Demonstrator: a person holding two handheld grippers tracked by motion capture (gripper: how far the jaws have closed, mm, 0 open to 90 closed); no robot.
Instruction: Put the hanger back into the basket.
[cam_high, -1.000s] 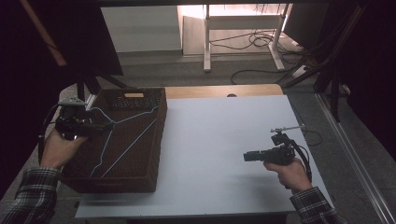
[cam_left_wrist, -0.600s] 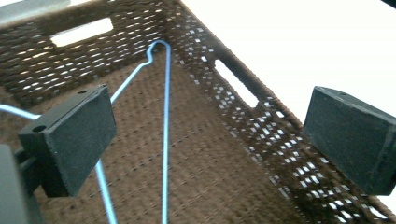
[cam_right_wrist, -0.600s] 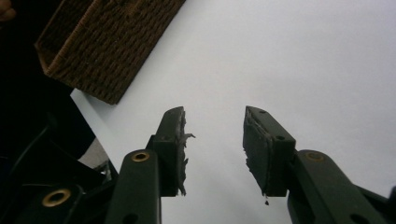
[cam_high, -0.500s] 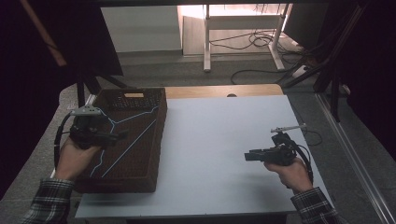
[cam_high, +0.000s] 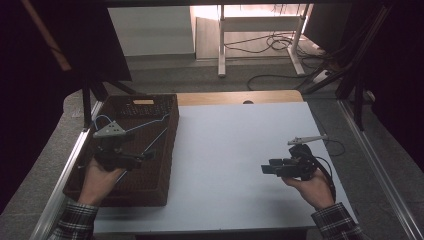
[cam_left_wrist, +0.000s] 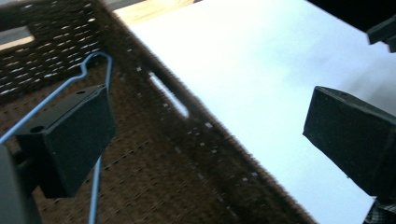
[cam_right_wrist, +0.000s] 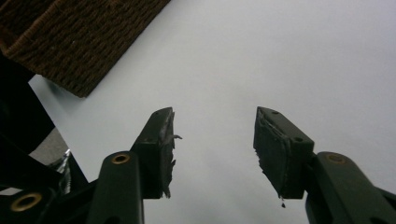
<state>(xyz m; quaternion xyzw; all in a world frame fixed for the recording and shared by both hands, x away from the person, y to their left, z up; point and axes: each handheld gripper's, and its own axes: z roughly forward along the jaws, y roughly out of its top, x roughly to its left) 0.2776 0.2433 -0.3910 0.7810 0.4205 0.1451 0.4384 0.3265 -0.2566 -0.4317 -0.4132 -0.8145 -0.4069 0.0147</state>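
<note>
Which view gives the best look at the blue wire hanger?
The high view: the blue wire hanger lies whole in the woven basket. The left gripper view catches its hook and a wire stretch; the right gripper view shows the basket's corner.

A broad bare stretch of the table (cam_high: 235, 150) is left open between the brown woven basket (cam_high: 160, 185) and the right tongs (cam_high: 266, 169), and nothing is set on it. Passage along the table's left side is blocked by the basket, whose raised walls enclose its floor. Inside the basket, room is taken up by a blue wire hanger (cam_high: 150, 125) lying across the floor. The left tongs (cam_high: 148, 156) are held over the basket's inner part, close to its right wall. In the right gripper view, only bare table is seen between the parted jaws.
</note>
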